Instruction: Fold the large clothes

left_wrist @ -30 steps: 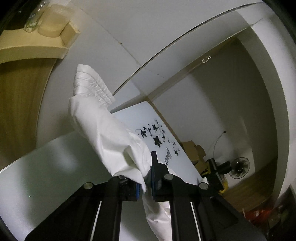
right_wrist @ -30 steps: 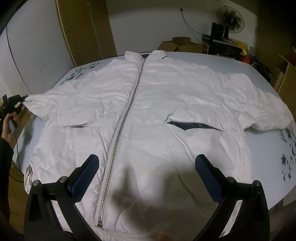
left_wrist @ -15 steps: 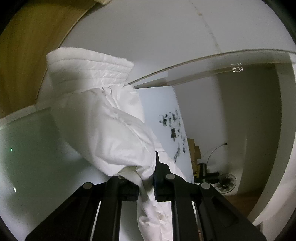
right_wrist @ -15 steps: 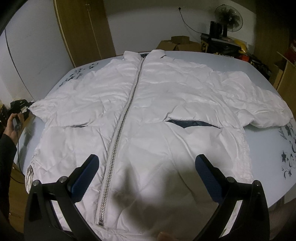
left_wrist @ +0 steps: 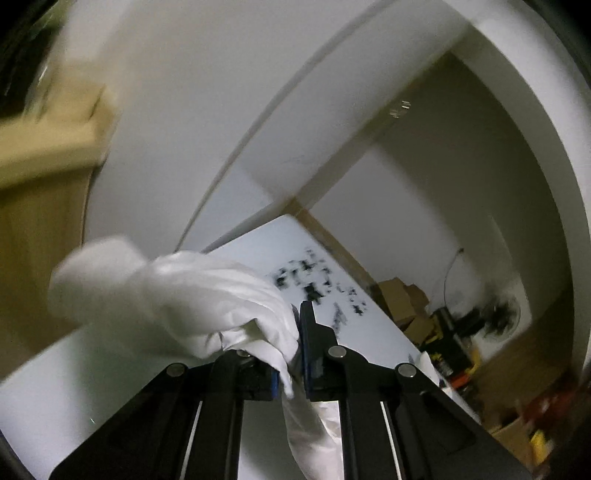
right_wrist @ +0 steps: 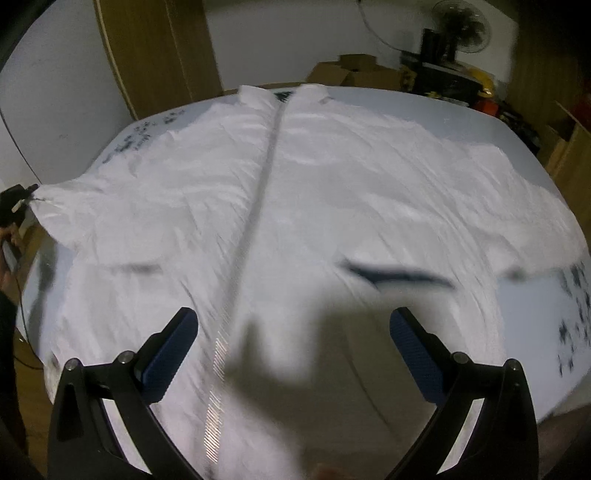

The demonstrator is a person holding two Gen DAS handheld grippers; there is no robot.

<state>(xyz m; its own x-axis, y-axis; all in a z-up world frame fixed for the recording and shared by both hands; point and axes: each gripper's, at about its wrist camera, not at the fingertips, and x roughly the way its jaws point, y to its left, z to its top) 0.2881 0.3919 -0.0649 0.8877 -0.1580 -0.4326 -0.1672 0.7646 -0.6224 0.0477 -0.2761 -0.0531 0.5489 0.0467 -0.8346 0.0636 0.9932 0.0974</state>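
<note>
A white puffer jacket [right_wrist: 332, 192] lies face up on the pale table [right_wrist: 535, 314], zipper [right_wrist: 255, 206] running down its middle and both sleeves spread out. My right gripper [right_wrist: 291, 343] hovers open over the hem, with nothing between its blue pads. My left gripper [left_wrist: 295, 350] is shut on the end of the jacket's sleeve [left_wrist: 177, 295], which bunches up in front of the fingers and is held above the table. In the right wrist view the left gripper [right_wrist: 14, 206] shows at the far left edge, holding that sleeve's tip.
A person's hand [right_wrist: 7, 240] and dark sleeve are at the left edge. Cardboard boxes [right_wrist: 351, 70] and a standing fan [right_wrist: 458, 26] stand beyond the table's far side. A wooden door [right_wrist: 159, 55] is at the back left. Black prints [right_wrist: 576, 332] mark the table.
The left gripper swung and rose, still holding the sleeve, and the cuff that stood upright now droops to the left. The right gripper moved in over the jacket, still open.
</note>
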